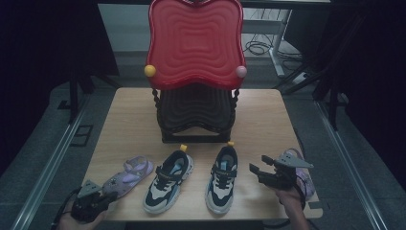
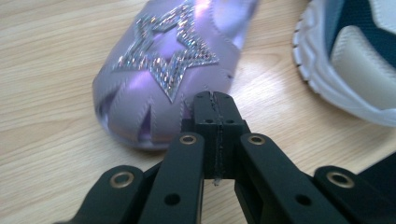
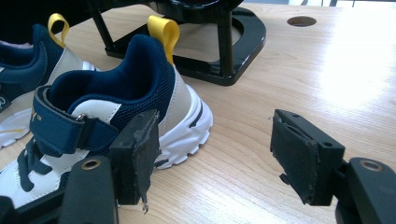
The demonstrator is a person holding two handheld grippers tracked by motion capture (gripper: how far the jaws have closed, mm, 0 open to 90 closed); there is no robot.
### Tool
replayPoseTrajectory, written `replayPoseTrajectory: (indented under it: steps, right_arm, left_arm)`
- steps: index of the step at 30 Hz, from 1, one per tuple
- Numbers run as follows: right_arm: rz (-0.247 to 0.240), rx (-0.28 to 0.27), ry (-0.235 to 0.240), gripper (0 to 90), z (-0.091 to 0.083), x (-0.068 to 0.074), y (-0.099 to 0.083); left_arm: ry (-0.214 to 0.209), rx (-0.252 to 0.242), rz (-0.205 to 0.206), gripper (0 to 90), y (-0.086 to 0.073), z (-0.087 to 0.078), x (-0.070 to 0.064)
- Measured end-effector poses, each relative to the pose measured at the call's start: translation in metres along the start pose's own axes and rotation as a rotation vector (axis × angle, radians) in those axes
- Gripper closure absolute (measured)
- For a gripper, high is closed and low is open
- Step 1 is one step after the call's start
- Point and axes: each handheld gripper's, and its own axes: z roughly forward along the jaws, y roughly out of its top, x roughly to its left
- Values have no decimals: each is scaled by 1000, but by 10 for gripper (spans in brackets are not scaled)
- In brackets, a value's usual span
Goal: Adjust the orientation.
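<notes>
While the red two-tier rack stands at the far middle of the wooden table, two navy-and-white sneakers lie side by side before it, toes toward the person. Just right of the right sneaker, the right gripper hangs with jaws spread wide, empty, a lilac sandal behind it. At the near left corner, the left gripper has its jaws pressed together, tips at the toe of a purple star-studded sandal.

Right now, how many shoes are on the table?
4: a purple sandal by the left claw, two navy sneakers in the middle, and another purple sandal partly hidden behind the right claw.
</notes>
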Motion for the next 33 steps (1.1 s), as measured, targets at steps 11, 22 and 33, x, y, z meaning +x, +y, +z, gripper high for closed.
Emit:
replayPoseTrajectory:
  steps: [11, 22, 33]
  right_arm:
    - [1, 0, -9, 332, -2, -1, -1]
    - [3, 7, -14, 332, -2, -2, -2]
    - [6, 5, -15, 332, -3, -3, -2]
  left_arm:
    - [33, -3, -27, 895, -1, 0, 8]
    - [39, -3, -46, 899, 5, 2, 18]
    - [46, -13, -57, 900, 10, 1, 26]
